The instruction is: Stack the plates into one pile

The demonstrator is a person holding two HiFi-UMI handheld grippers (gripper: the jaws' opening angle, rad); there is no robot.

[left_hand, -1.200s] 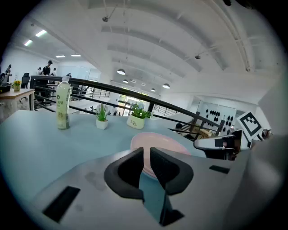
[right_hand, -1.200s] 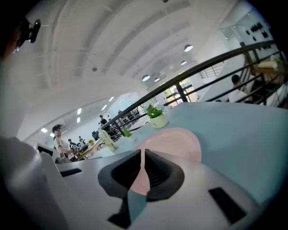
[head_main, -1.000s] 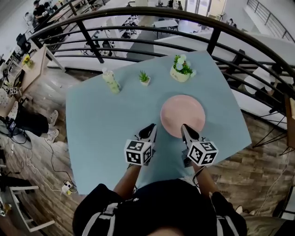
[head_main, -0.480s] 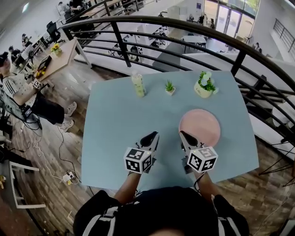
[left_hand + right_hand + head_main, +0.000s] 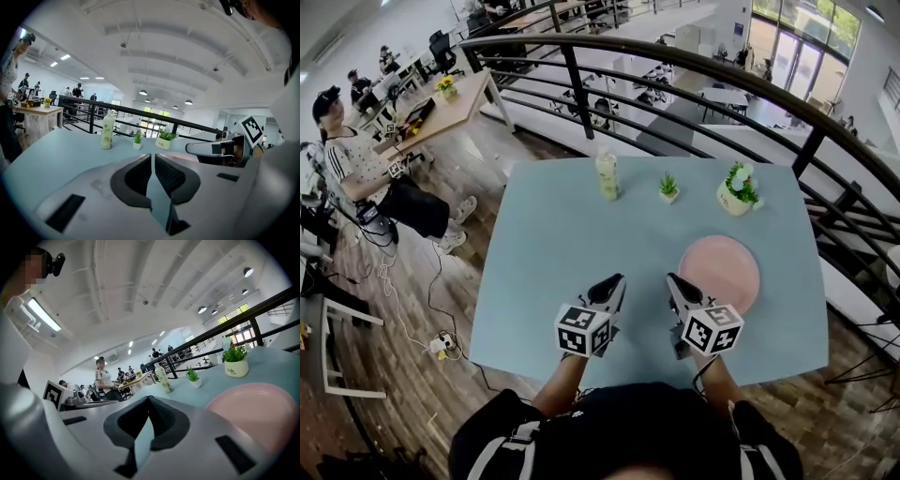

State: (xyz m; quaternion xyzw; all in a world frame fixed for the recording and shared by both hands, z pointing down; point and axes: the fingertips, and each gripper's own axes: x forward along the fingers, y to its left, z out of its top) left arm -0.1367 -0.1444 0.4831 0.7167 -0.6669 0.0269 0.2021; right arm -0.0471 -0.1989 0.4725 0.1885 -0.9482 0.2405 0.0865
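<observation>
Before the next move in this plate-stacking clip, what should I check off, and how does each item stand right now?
1. Left claw empty: ok, shut with nothing between the jaws.
2. Right claw empty: ok, shut with nothing between the jaws.
3. Pink plate lying flat on the table: ok.
4. All plates in one pile: cannot tell; only one plate surface shows.
5. Bottle, small plant and large plant apart from the plate: ok.

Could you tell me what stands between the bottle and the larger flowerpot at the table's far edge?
A small potted plant stands between the bottle and the larger flowerpot, apart from both; the head view shows it.
</observation>
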